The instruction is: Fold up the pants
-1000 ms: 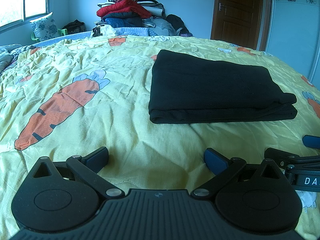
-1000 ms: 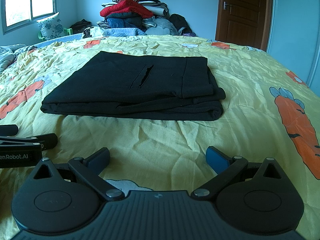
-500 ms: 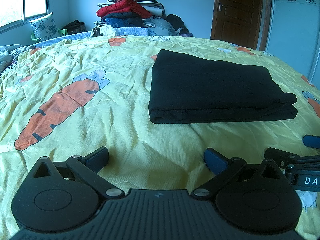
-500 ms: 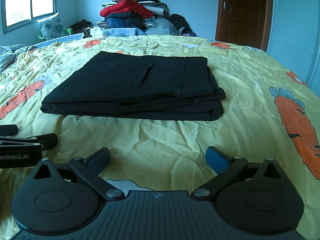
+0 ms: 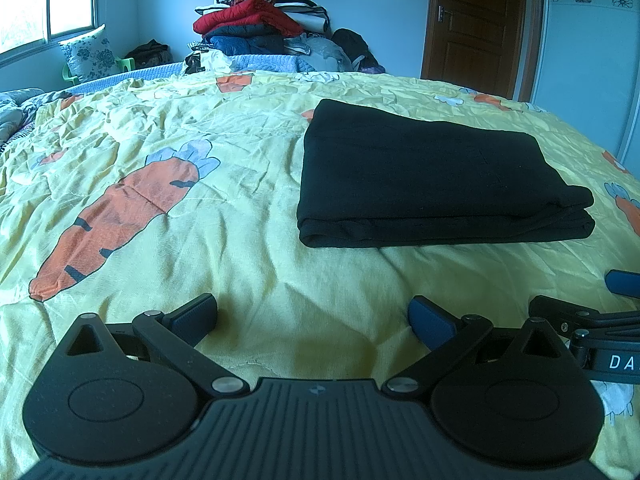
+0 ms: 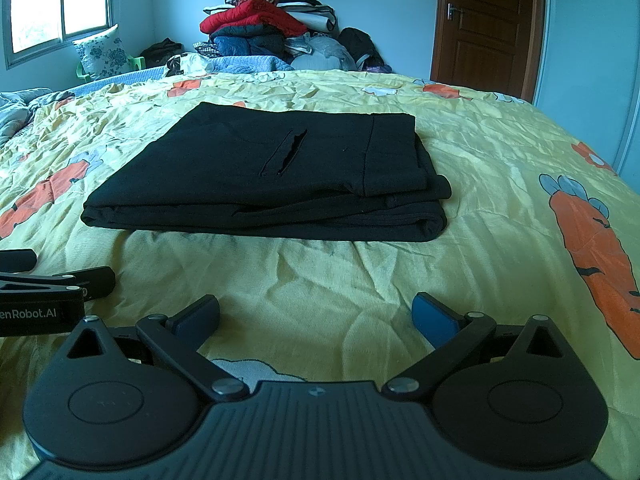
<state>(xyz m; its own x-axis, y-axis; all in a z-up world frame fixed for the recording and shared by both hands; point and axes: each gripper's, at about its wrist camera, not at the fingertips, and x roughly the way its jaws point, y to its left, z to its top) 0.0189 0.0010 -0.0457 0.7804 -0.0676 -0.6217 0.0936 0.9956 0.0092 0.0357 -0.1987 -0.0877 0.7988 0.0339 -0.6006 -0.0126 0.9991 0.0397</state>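
Nothing has moved: both tools, left tool (image 5: pixel 313 316) and right tool (image 6: pixel 316 314), rest spread before folded pants (image 6: pixel 272 176).

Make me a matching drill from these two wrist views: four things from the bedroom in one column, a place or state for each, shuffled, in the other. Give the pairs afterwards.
Things
1. black pants
2. left gripper
3. clothes pile
4. wooden door

Places or states
A. shut, in the far right wall
B. folded into a flat stack on the yellow carrot bedspread
C. heaped beyond the far edge of the bed
D. open, holding nothing, low over the bedspread short of the pants

Pairs: 1-B, 2-D, 3-C, 4-A
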